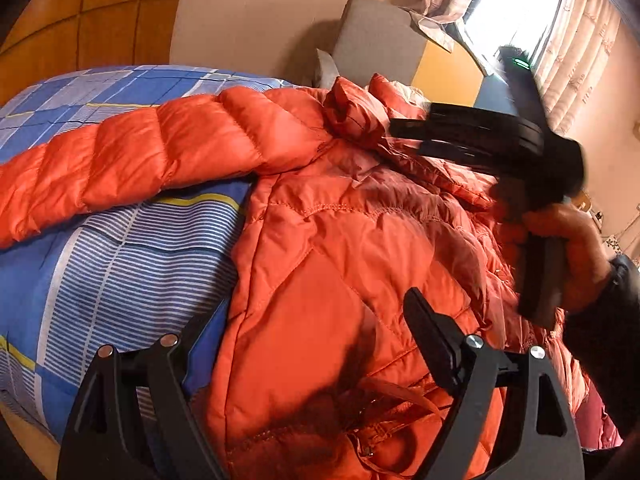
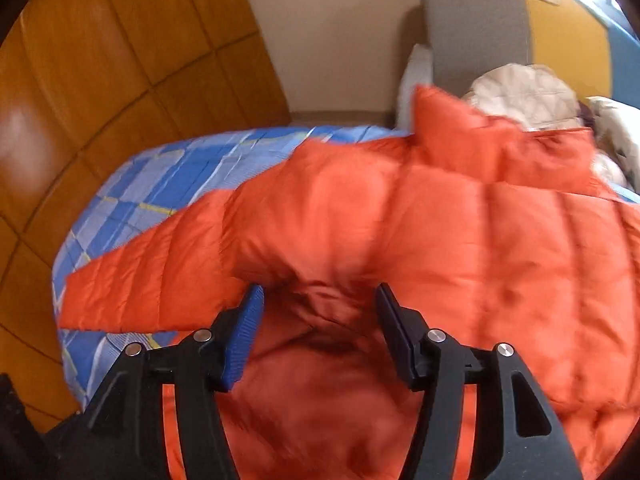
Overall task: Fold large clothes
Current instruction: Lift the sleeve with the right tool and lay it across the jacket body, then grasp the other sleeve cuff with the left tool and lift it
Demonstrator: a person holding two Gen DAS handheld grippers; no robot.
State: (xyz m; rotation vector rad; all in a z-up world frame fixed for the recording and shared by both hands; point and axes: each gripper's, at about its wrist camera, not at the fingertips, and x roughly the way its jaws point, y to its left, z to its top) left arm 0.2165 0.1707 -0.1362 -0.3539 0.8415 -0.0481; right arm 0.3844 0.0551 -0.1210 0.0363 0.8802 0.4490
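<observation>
An orange puffer jacket point(image 1: 320, 248) lies on a bed with a blue checked sheet point(image 1: 120, 248). One sleeve point(image 1: 132, 164) stretches out to the left. My left gripper point(image 1: 308, 320) is open just above the jacket's body near its hem. My right gripper point(image 2: 318, 308) is open, with a bunched fold of the jacket point(image 2: 400, 240) between its jaws. The right gripper also shows in the left wrist view point(image 1: 408, 136), blurred, held in a hand above the jacket's collar.
A wooden floor point(image 2: 100, 80) lies left of the bed. A grey, yellow and blue headboard point(image 2: 520, 20) stands at the back. Pale clothes point(image 2: 528, 96) are piled beyond the jacket. A window with curtains point(image 1: 560, 20) is at the far right.
</observation>
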